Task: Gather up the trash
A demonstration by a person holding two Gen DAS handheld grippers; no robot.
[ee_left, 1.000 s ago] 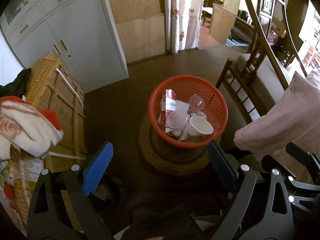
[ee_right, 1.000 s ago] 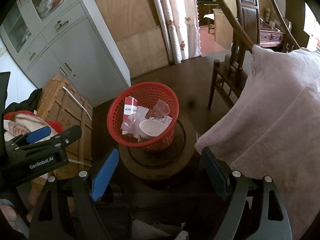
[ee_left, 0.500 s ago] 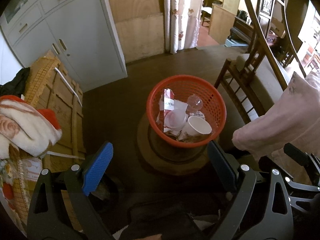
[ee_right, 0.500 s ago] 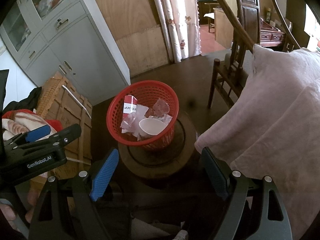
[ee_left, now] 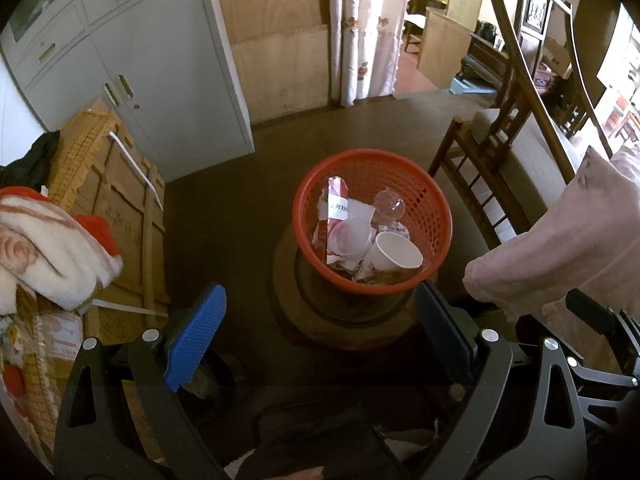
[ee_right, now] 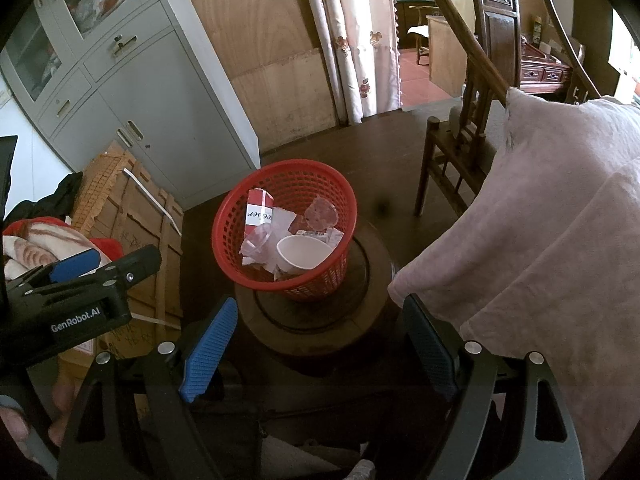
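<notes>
The left gripper and right gripper are being held with jaws wide and empty, near the red basket of trash.

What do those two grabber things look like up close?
Both are black plastic frames with cut-out holes and silver screws. The left gripper and right gripper each have two flat fingers with bumpy blue pads. White letters on the left one's side say GenRobot.AI.
</notes>
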